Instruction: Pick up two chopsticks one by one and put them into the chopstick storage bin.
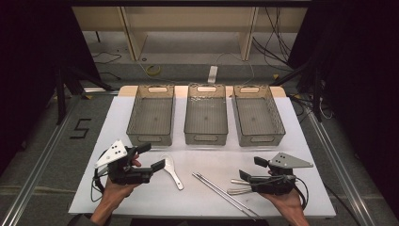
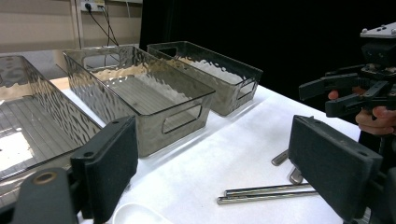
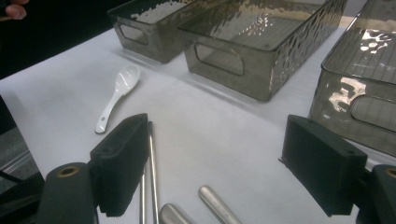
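Left gripper (image 1: 149, 157) at lower left of the high view, jaws spread, gripping nothing; white spoon (image 1: 172, 170) just right of them on the desk (image 1: 211, 155). Right gripper (image 1: 250, 169) at lower right, jaws spread wide above metal utensil handles (image 3: 218, 204), with steel chopsticks (image 3: 152, 161) beside its left jaw. Three clear bins (image 1: 206, 115) across mid-frame.
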A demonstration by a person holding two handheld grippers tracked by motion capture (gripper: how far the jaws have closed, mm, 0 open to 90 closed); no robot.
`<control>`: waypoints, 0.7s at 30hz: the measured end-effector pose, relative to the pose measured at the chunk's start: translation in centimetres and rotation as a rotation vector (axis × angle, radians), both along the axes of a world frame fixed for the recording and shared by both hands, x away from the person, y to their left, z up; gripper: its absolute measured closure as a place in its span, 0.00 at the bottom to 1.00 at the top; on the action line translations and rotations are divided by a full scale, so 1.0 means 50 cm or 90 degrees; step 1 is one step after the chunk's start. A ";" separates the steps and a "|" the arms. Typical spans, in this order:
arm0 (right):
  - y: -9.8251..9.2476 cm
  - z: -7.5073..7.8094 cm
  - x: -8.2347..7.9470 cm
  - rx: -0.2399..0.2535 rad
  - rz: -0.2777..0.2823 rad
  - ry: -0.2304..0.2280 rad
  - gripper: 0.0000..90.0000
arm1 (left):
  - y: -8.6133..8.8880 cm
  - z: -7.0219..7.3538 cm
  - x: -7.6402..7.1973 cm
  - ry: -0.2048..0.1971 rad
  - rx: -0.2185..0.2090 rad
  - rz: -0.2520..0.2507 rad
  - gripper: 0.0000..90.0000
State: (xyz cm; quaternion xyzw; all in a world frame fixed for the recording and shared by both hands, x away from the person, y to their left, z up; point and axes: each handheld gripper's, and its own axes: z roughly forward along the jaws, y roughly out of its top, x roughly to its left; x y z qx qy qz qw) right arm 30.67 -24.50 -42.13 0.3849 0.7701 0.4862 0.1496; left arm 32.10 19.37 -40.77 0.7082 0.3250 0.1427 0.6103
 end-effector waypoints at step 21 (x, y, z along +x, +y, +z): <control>0.114 -0.005 0.019 -0.328 0.166 0.196 0.57 | -0.002 0.002 -0.002 -0.002 -0.001 -0.009 0.17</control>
